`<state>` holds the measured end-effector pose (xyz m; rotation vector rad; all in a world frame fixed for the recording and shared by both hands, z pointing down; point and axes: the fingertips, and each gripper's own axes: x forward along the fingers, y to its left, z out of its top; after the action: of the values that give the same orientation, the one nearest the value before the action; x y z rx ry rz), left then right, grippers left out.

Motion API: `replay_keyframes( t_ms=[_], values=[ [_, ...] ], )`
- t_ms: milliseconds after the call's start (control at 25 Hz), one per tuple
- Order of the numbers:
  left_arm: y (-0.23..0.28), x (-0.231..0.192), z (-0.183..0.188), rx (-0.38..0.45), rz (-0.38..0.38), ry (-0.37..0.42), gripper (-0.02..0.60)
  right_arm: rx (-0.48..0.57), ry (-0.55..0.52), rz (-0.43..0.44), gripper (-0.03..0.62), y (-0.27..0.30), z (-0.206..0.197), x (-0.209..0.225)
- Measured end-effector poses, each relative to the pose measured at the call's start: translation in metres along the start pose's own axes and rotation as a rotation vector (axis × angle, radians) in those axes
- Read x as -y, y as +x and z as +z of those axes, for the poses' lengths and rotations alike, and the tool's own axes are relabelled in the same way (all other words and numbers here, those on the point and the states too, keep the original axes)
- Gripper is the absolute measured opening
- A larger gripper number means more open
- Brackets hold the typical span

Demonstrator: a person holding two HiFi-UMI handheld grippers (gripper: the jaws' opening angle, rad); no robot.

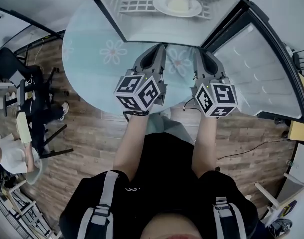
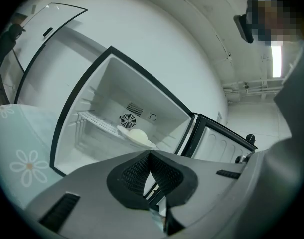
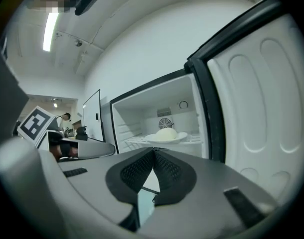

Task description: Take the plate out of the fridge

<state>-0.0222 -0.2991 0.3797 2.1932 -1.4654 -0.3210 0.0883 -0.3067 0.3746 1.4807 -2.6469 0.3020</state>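
Note:
A white plate (image 1: 178,5) with a pale round lump of food on it rests on the wire shelf (image 1: 137,5) of the open fridge (image 1: 117,19). The left gripper view shows the plate (image 2: 137,137) deep inside, and in the right gripper view the plate (image 3: 166,136) sits straight ahead. My left gripper (image 1: 159,48) and right gripper (image 1: 200,53) hover side by side in front of the fridge opening, short of the shelf. Both are shut with nothing between their pads: left gripper (image 2: 149,153), right gripper (image 3: 153,151).
The fridge door (image 1: 261,68) stands swung open at the right, close to my right gripper. Under both grippers lies a round table with a pale blue flowered cloth (image 1: 92,59). A seated person (image 1: 12,156) and chairs are at the far left on the wood floor.

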Motion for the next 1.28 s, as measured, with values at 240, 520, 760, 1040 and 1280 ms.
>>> replay_keyframes(
  t_ms=[240, 520, 760, 1040, 1280],
  values=[
    [0.009, -0.018, 0.004, -0.007, 0.009, -0.028, -0.005, 0.025, 0.058, -0.032, 0.0, 0.018, -0.002, 0.009],
    [0.03, -0.034, 0.01, -0.032, -0.014, -0.09, -0.005, 0.084, 0.11, 0.027, 0.0, 0.038, 0.012, 0.0],
    [0.049, -0.036, 0.013, -0.061, -0.053, -0.107, -0.003, 0.063, 0.089, -0.018, 0.0, 0.054, 0.013, -0.001],
    [0.062, -0.047, 0.013, -0.076, -0.039, -0.13, 0.006, 0.033, 0.164, 0.004, 0.088, 0.069, 0.004, -0.001],
    [0.069, -0.05, 0.007, -0.106, -0.086, -0.179, 0.049, 0.004, 0.216, -0.006, 0.138, 0.079, -0.005, -0.001]
  ],
)
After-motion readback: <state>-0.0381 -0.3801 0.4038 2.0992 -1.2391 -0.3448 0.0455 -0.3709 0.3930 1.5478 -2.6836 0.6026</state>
